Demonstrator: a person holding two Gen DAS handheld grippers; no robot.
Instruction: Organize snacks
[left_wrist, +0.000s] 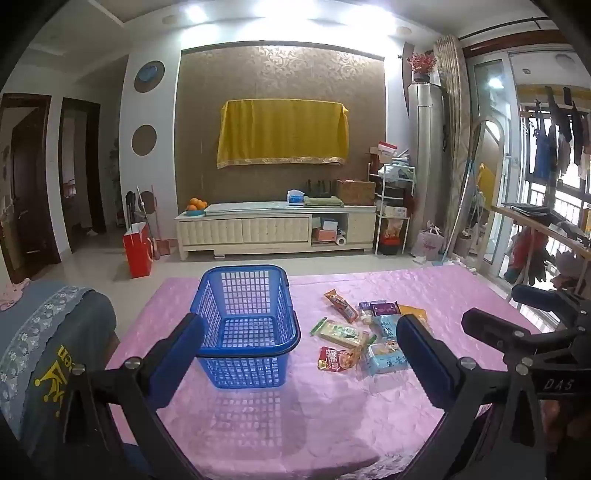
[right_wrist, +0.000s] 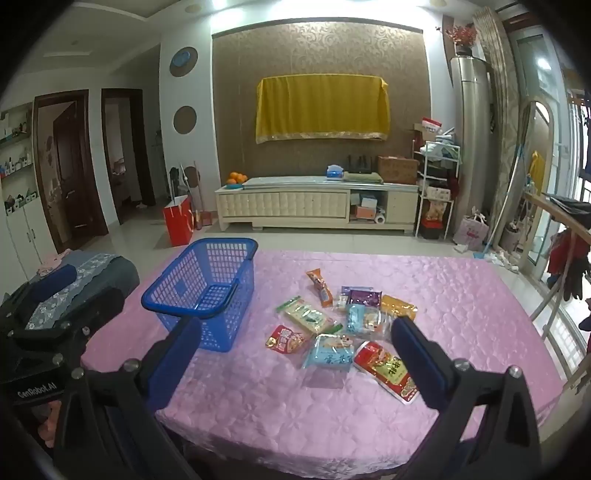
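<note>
Lying loose on the pink tablecloth (right_wrist: 461, 295) beside the empty blue basket (right_wrist: 207, 284), the snack packets (right_wrist: 332, 325) look light, crinkly and slippery, best pinched by a flat sealed edge, while the left gripper (left_wrist: 301, 354) and right gripper (right_wrist: 295, 354) both gape wide, holding nothing.

Blue lattice basket (left_wrist: 245, 325), pink embossed tablecloth (left_wrist: 369, 413), yellow drape (left_wrist: 282, 133)

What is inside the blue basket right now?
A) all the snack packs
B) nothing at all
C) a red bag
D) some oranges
B: the blue basket shows only its bare mesh floor, while the snack packs all lie on the pink tablecloth beside it.
</note>
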